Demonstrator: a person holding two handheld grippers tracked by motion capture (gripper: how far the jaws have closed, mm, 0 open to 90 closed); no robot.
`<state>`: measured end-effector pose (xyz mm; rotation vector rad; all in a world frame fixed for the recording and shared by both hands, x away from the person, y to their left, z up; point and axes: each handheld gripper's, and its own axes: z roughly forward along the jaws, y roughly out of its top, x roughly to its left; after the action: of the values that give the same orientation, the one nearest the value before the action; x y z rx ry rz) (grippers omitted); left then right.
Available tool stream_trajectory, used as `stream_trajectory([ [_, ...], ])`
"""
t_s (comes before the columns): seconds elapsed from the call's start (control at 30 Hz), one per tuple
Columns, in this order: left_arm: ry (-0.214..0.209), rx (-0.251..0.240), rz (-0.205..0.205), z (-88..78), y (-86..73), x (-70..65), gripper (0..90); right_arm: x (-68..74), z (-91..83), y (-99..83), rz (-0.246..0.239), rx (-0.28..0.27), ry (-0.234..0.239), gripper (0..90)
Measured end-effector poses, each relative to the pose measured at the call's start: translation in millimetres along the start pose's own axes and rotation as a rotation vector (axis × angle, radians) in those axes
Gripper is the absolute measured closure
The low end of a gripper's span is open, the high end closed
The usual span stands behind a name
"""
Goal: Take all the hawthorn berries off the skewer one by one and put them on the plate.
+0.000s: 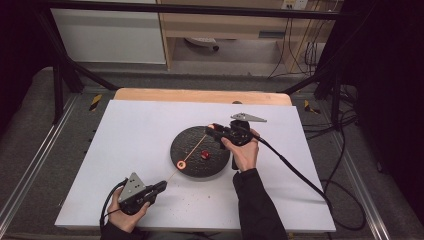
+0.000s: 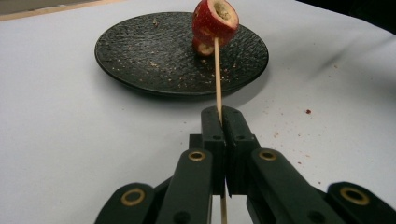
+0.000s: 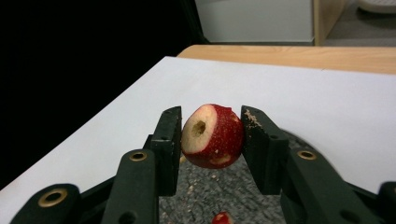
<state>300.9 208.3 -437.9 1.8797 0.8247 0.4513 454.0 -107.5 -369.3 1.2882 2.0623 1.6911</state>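
While skewered, one fruit (image 2: pixel 215 21) of three

Two hand-held black two-jaw grippers are seen in the high view, the left gripper (image 1: pixel 161 186) at about seven o'clock on the table and the right gripper (image 1: pixel 214 128) near its centre, toward one o'clock. Each body is topped by a grey three-cornered plate pierced with small holes, and a thick black cable is trailed from each. In the gripper views the jaws are shown as matt black blocks carried on black link arms, with brass-coloured ringed pivots set at the joints and small dark screw holes in the pads. Long black sleeves are worn on both forearms, reaching to the wrists.
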Motion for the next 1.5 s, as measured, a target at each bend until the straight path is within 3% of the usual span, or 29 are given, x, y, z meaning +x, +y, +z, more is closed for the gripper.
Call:
stream_trajectory([
  [0.27, 0.004, 0.004, -0.003, 0.1, -0.4, 1.1, 88.3, -12.9, -12.8, 13.4, -0.014, -0.050, -0.065, 60.5],
  [0.43, 0.012, 0.001, -0.009, -0.6, -0.3, 2.6, 88.3, -18.2, -16.6, 8.7, -0.025, -0.042, -0.084, 60.6],
  [0.6, 0.017, 0.004, -0.010, -0.6, -0.5, 3.4, 88.3, -22.1, -11.2, -6.5, -0.023, -0.005, -0.081, 60.5],
  [0.93, 0.019, 0.007, -0.012, -0.4, -0.8, 3.8, 88.3, -22.4, 16.6, -45.7, -0.030, 0.126, -0.077, 60.5],
  [1.1, 0.019, 0.009, -0.010, -0.4, -0.8, 3.8, 88.3, -23.9, 27.4, -60.8, -0.051, 0.184, -0.096, 60.4],
  [1.33, 0.017, 0.012, -0.012, 0.1, -1.0, 3.5, 88.3, -27.4, 33.0, -69.2, -0.069, 0.221, -0.121, 57.2],
  [1.5, 0.018, 0.013, -0.012, 0.0, -1.1, 3.6, 88.3, -25.0, 28.0, -64.8, -0.084, 0.195, -0.106, 48.7],
])
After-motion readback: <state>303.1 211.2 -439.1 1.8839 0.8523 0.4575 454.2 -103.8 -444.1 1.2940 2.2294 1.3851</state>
